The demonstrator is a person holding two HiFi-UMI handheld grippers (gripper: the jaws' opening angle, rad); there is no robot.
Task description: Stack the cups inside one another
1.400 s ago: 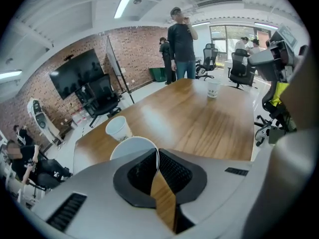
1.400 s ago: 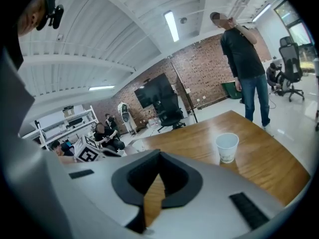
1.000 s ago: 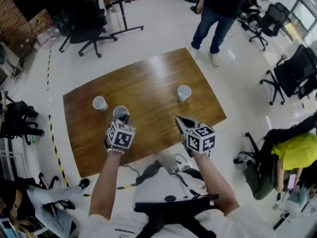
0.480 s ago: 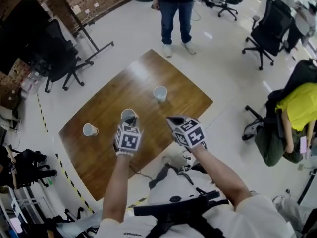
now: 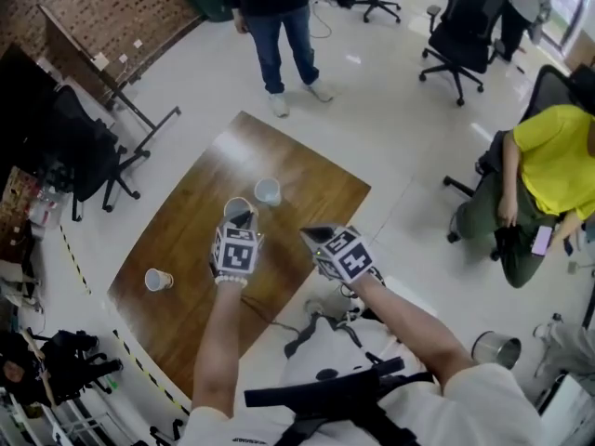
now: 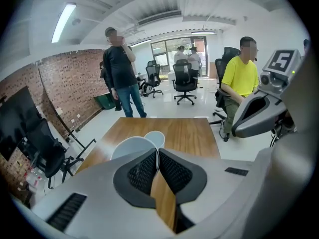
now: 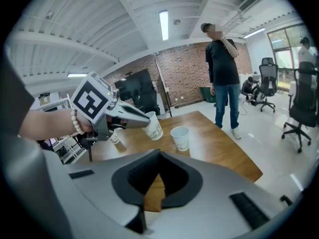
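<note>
since left gripper (image 5: 244, 217) grips held cup (image 5: 236, 206) by rim, it hangs tilted just beside standing cup (image 5: 268, 191) toward right end of table (image 5: 307, 170), likely for nesting; right gripper (image 5: 307, 233) closed, empty; third cup (image 5: 156, 280) near left corner.

Held cup (image 6: 130, 146) mostly behind left tongs (image 6: 158, 156)
</note>
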